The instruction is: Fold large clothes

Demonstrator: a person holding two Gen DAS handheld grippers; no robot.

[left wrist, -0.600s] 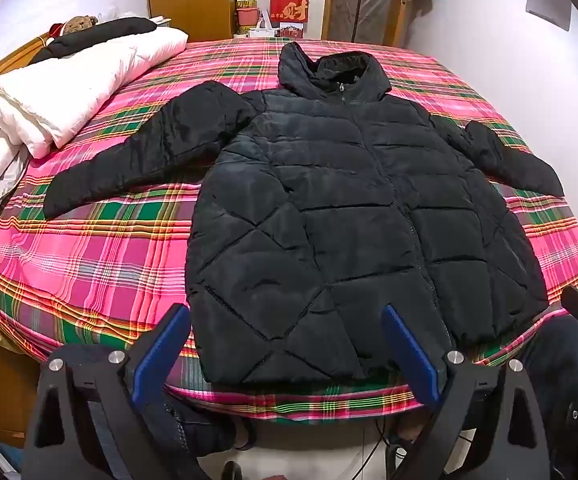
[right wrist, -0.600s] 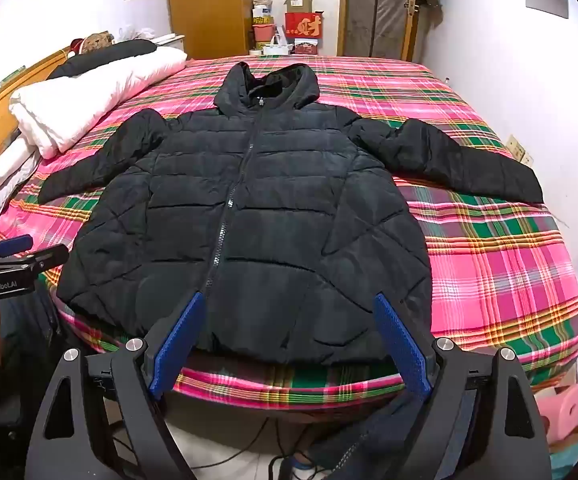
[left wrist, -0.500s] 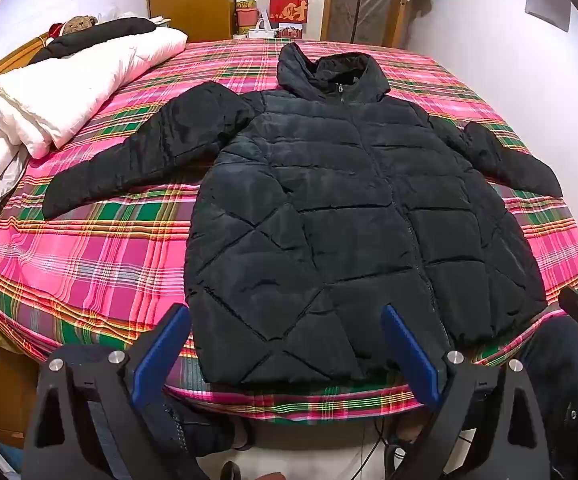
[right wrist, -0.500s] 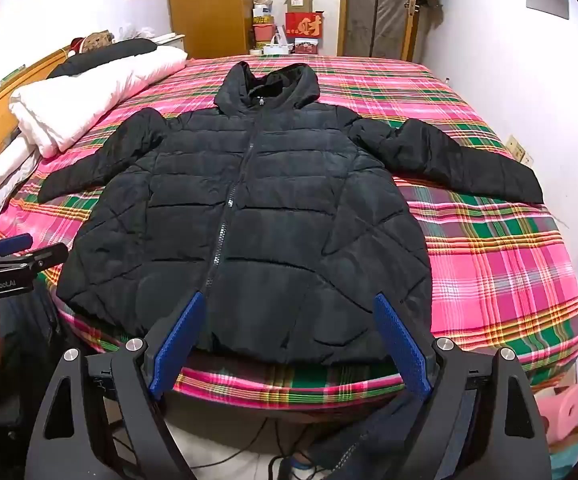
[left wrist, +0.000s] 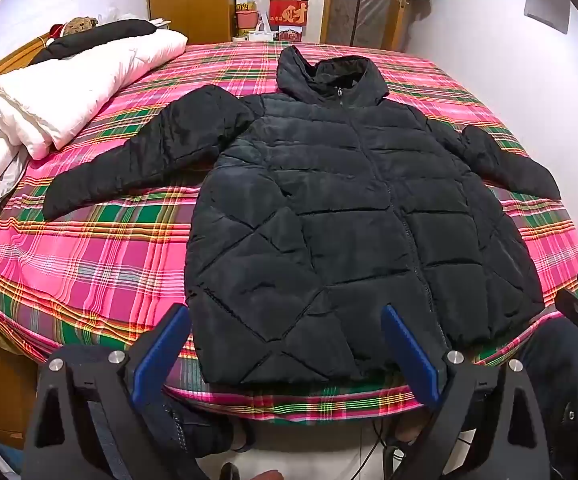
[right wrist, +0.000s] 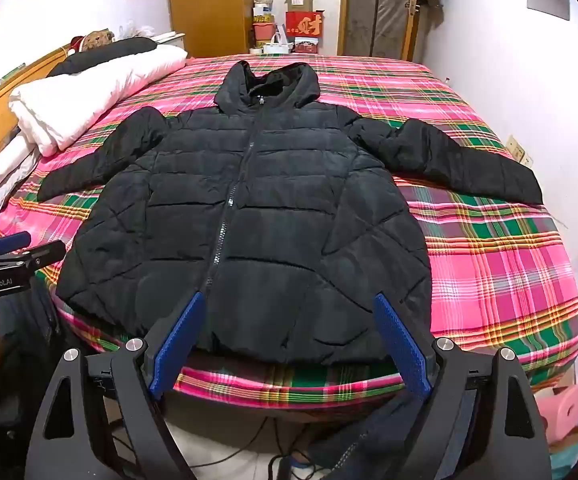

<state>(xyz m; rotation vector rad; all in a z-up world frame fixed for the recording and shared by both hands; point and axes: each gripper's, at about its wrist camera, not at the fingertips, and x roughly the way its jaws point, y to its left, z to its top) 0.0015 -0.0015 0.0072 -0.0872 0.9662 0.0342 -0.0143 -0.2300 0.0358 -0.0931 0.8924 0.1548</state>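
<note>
Bed [left wrist: 89,248], one, under a pink and green plaid cover, filling most of both views and bearing everything listed. Jacket [left wrist: 349,216], one, black, quilted and hooded, lay zipped and face up across the middle of the bed, sleeves spread to either side, hood [right wrist: 269,84] toward the far end, hem at the near edge; no fold yet made. Duvet [left wrist: 73,92], white, rolled, sat along the headboard side, well apart from the jacket, with a dark pillow [left wrist: 97,38] on top of it. Left gripper [left wrist: 285,344] hung above the near hem corner, fingers [left wrist: 161,348] spread wide, empty, clear of the cloth. Right gripper [right wrist: 289,340] hung above the hem just beside the zip, fingers likewise wide and empty. Containers: a cardboard box [right wrist: 299,0] and a pink tub [right wrist: 264,32] stood stacked beyond the foot of the bed, contents not discernible. Risks, as judged: the puffy slick shell would likely slip from a shallow pinch or spring open once folded; the hem at the bed's edge could slide off to the floor if tugged nearward.
</note>
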